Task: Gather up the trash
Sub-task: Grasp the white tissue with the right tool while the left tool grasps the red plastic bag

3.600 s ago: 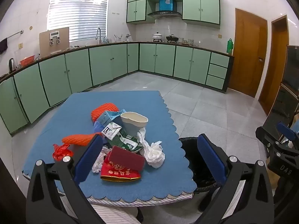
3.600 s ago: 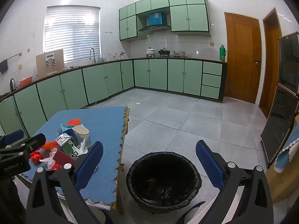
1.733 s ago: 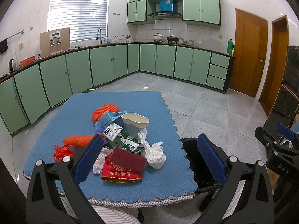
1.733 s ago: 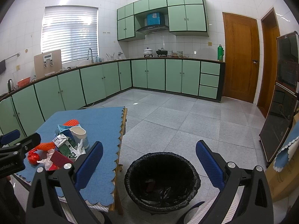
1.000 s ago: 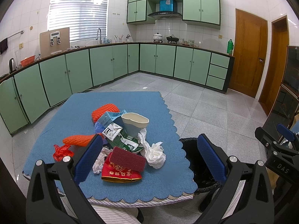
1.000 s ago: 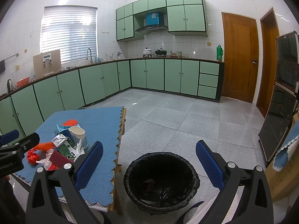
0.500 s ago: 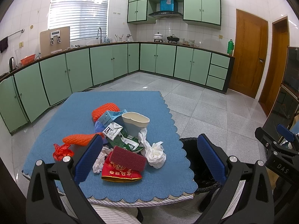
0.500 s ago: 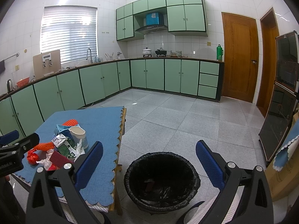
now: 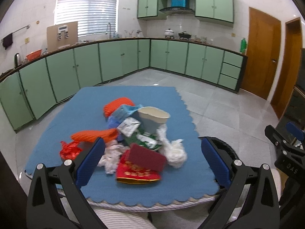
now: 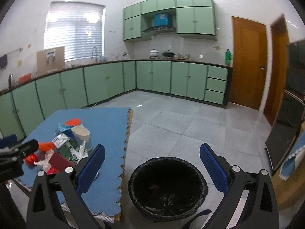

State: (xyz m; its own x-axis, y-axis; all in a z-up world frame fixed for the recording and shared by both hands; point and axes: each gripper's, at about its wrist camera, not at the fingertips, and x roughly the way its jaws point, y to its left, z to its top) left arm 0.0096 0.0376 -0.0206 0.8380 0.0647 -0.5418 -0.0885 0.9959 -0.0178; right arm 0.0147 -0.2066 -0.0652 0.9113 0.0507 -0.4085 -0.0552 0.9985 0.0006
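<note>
Blue cloth covers the desk (image 9: 133, 99), and the trash pile (image 9: 131, 133) sits heaped in the middle of it, centre of the left wrist frame. The left claw (image 9: 151, 160) hangs at the near edge of the desk, its blue pads spread wide, nothing between them. Right in that gap lies a dark red box (image 9: 145, 157) resting on a red and gold packet (image 9: 137, 175), with a crumpled white tissue (image 9: 176, 152) just to the right of them. Behind those stands a pale paper cup (image 9: 153, 119), upright, with green and white wrappers (image 9: 146, 143) at its base. An orange mesh sleeve (image 9: 93, 135) stretches out toward the left side of the pile, a second orange piece (image 9: 114, 105) sits at the back, and a shiny red wrapper (image 9: 69, 149) lies apart at the left.

Over in the right wrist frame, the right claw (image 10: 152, 164) is also wide, empty, and it hovers above the floor (image 10: 171, 114) with the black-lined bin (image 10: 167, 189) directly between its fingers at bottom centre. The bin stands on the floor just beside the desk's scalloped edge. The same pile shows at the lower left of this frame, and the left claw's black body pokes in at the far left edge. Green cabinets (image 10: 106, 84) run along the back wall.
</note>
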